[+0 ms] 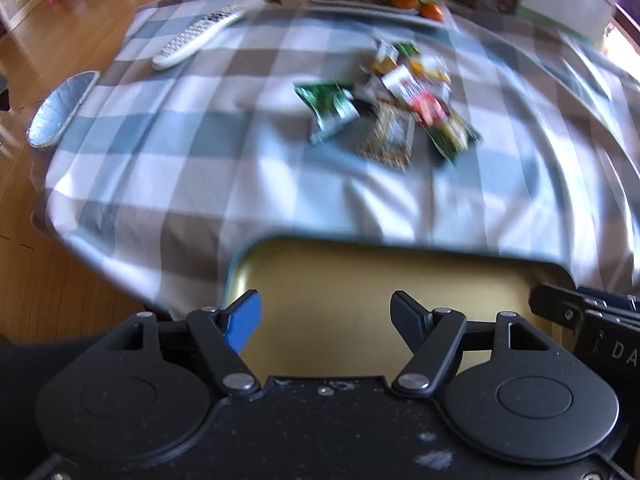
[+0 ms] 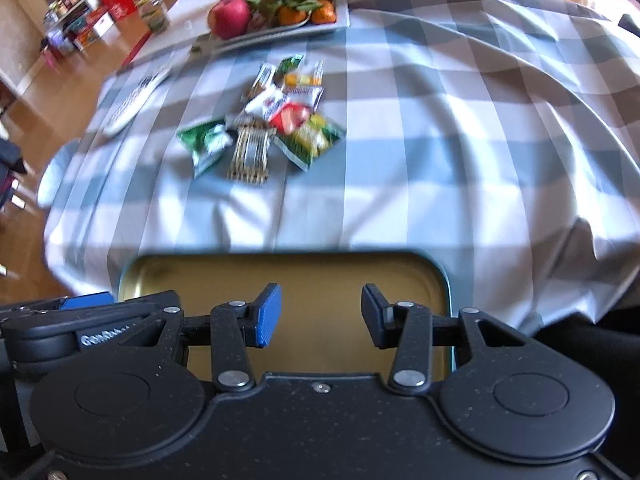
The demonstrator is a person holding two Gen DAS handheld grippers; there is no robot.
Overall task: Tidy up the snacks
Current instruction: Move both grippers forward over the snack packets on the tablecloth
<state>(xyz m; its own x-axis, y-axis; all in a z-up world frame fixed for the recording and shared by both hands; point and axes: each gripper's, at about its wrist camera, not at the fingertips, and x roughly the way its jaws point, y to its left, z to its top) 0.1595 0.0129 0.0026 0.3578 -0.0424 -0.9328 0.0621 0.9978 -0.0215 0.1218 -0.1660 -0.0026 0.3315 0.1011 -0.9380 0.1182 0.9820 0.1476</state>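
Note:
A pile of snack packets [image 1: 396,100] lies in the middle of the checked tablecloth; it also shows in the right wrist view [image 2: 276,116]. A green packet [image 1: 332,108] lies at its left side [image 2: 206,142]. A gold tin tray [image 1: 360,280] sits at the near table edge, also seen in the right wrist view [image 2: 280,276]. My left gripper [image 1: 326,320] is open and empty over the tray. My right gripper [image 2: 322,316] is open and empty over the tray, beside the left one. Both are well short of the snacks.
A white remote [image 1: 196,36] lies at the far left. A foil dish [image 1: 60,108] sits at the left table edge. A plate with an apple and tangerines [image 2: 276,12] stands behind the snacks. Boxes and jars stand at the back. Wooden floor lies left.

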